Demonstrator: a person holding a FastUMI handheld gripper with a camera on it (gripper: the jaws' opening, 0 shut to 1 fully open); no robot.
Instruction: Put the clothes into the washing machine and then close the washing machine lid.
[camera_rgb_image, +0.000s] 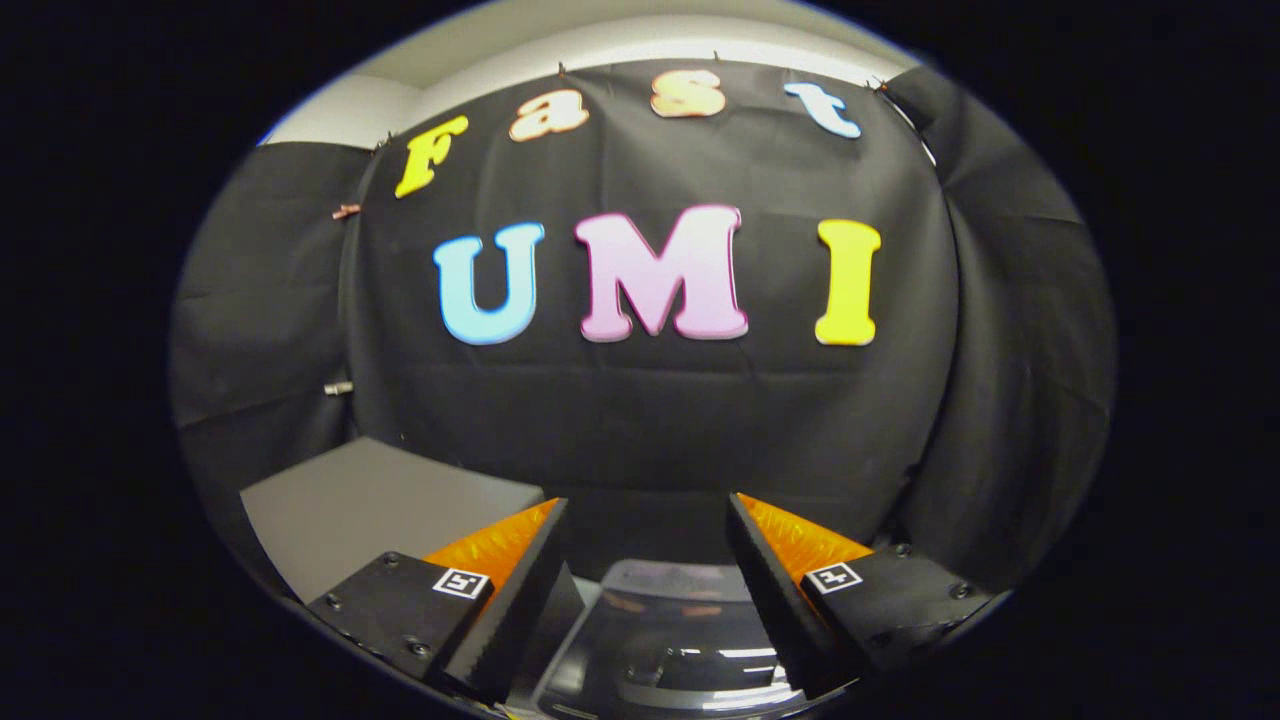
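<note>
Tool (648, 520) fingers apart, probably washer lid (670, 640) below

The one camera rides on the gripper (647, 520) and looks forward along its two spread, empty fingers, straight at the booth's black cloth wall (650, 420), which stands fairly near. It sits just above the washing machine's glossy lid (665, 630), seen between and under the fingers. A grey flat surface (370, 500) lies ahead to the left.
</note>
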